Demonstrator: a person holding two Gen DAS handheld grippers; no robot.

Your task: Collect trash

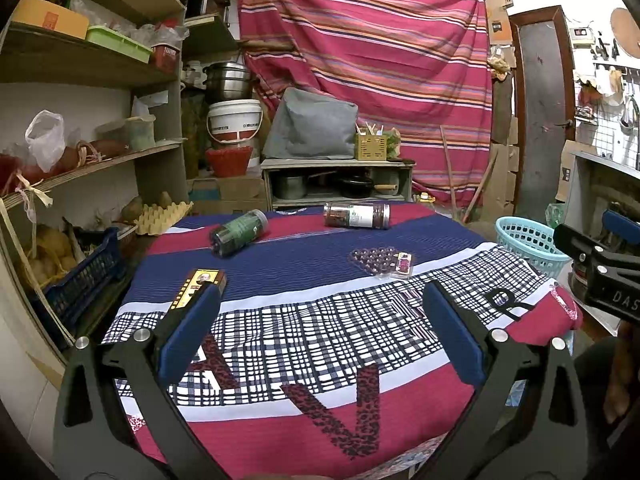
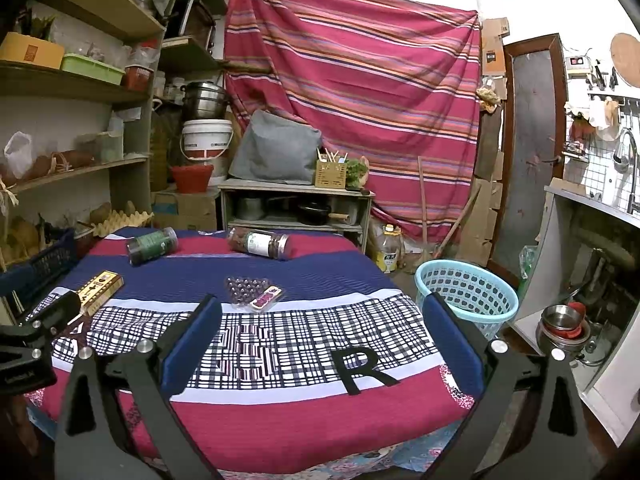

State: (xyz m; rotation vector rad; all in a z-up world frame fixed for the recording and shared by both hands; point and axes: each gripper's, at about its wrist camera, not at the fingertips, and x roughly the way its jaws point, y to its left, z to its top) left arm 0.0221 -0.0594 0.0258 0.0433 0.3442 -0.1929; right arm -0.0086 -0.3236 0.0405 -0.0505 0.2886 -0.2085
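The left gripper (image 1: 320, 328) was held above the near part of the table, its blue-padded jaws spread wide with nothing between them. The right gripper (image 2: 322, 332) was likewise spread and empty, over the table's right half.

Both were poised over a patterned cloth (image 1: 320, 360) of red, navy and checked bands that covered the table. On it were seen four items: a gold box (image 1: 196, 288) near the left edge, partly hidden behind the left gripper's pad; a clear blister pack (image 1: 380, 262) with a red label near the middle; a green-filled jar (image 1: 239, 232) lying on its side at the far left; and a dark-filled jar (image 1: 356, 215) with a white label, also on its side, at the far edge. All four lay well apart from the grippers. A light blue laundry-style basket (image 2: 466, 296) stood on the floor just beside the table's right side.

Behind the table a striped red sheet (image 2: 352, 88) was hung, with a low shelf of pots (image 2: 296, 208) before it, wooden shelving (image 1: 88, 64) to the left and a door (image 2: 532, 140) to the right.

The box's printing and the jar labels could not be read, and the basket's inside could not be seen.
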